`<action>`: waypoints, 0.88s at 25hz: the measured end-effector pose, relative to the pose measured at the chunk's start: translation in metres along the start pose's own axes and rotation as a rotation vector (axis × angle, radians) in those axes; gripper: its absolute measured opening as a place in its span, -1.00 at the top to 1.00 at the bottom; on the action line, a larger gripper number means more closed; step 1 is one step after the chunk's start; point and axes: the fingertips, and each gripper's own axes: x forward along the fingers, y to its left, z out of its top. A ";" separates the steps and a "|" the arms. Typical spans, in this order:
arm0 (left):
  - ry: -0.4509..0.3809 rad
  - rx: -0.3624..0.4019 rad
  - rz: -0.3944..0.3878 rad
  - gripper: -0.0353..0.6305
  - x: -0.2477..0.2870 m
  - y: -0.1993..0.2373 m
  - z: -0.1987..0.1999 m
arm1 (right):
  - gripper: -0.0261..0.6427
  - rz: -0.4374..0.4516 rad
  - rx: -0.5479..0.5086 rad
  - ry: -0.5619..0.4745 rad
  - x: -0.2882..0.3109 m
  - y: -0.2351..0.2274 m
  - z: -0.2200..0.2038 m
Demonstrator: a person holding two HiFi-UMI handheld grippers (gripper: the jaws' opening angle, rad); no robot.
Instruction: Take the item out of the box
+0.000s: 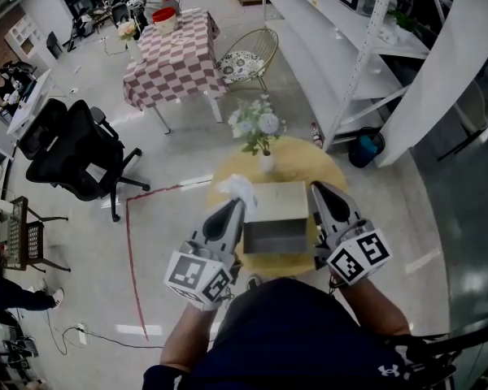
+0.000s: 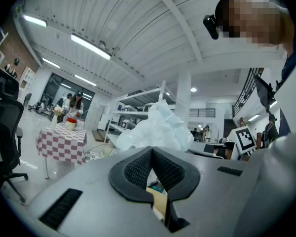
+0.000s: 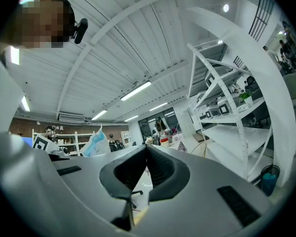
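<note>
Find the left gripper (image 1: 236,205) shut tip to tip on a crumpled white plastic bag (image 1: 237,188), held at the far left corner of the box (image 1: 276,200). Read the grip in the left gripper view: ribbed black pads (image 2: 138,169) pinched on the bag's lower folds, thin glossy film bunched above them.

Find the right gripper (image 1: 319,193) just beside the box's right wall, jaws pressed together on nothing, as seen in the right gripper view.

Note the box: square, tan cardboard, open at the top, grey inside, standing on a round yellow table (image 1: 297,162). Note little bare tabletop around it, and a vase of pale flowers (image 1: 258,128) near the far edge, just behind the bag.

Allow for a white shelf rack (image 1: 342,47) close on the right; take the open floor on the left, out to a black office chair (image 1: 73,149).

See only in the right gripper view the bag from the side (image 3: 94,143), pale blue-white.
</note>
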 end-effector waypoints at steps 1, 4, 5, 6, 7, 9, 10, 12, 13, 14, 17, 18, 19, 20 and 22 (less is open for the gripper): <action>-0.001 0.001 -0.002 0.85 0.000 0.000 -0.001 | 0.89 -0.001 0.002 0.000 0.000 -0.001 0.000; 0.000 -0.004 0.001 0.85 0.000 0.000 -0.002 | 0.89 0.000 0.006 -0.004 -0.001 -0.002 0.000; 0.000 -0.006 0.002 0.85 0.000 0.000 -0.002 | 0.89 0.001 0.006 -0.004 -0.001 -0.001 0.000; 0.000 -0.005 0.001 0.85 0.000 0.000 -0.002 | 0.89 0.001 0.005 -0.004 0.000 -0.001 0.000; 0.000 -0.004 -0.001 0.85 0.000 0.000 -0.002 | 0.89 0.002 0.004 -0.004 0.000 -0.001 -0.001; -0.001 -0.004 -0.001 0.85 -0.001 0.001 -0.003 | 0.89 0.002 0.001 -0.004 -0.001 0.001 -0.002; -0.001 -0.003 -0.002 0.85 -0.002 0.001 -0.004 | 0.89 0.002 -0.001 -0.003 -0.001 0.002 -0.003; -0.003 0.001 -0.006 0.85 -0.003 0.002 -0.004 | 0.89 0.002 -0.002 -0.003 0.000 0.003 -0.004; -0.003 0.001 -0.008 0.85 -0.004 0.003 -0.004 | 0.89 0.002 -0.002 -0.003 0.000 0.004 -0.004; -0.002 -0.001 -0.008 0.85 -0.004 0.003 -0.003 | 0.89 0.001 -0.001 -0.003 0.000 0.004 -0.004; 0.001 -0.003 -0.007 0.85 -0.004 0.003 -0.002 | 0.89 -0.001 0.000 -0.001 0.000 0.005 -0.002; 0.002 -0.005 -0.005 0.85 -0.004 0.002 -0.002 | 0.89 -0.001 0.000 -0.001 -0.001 0.005 -0.001; 0.002 -0.006 -0.006 0.85 -0.003 0.002 -0.002 | 0.89 -0.002 0.000 -0.001 -0.001 0.004 -0.001; 0.001 -0.004 -0.008 0.85 -0.003 0.002 -0.002 | 0.89 -0.003 0.000 -0.001 -0.001 0.003 -0.001; 0.001 0.002 -0.012 0.85 -0.002 0.001 -0.004 | 0.89 -0.004 0.001 -0.002 -0.002 0.002 -0.002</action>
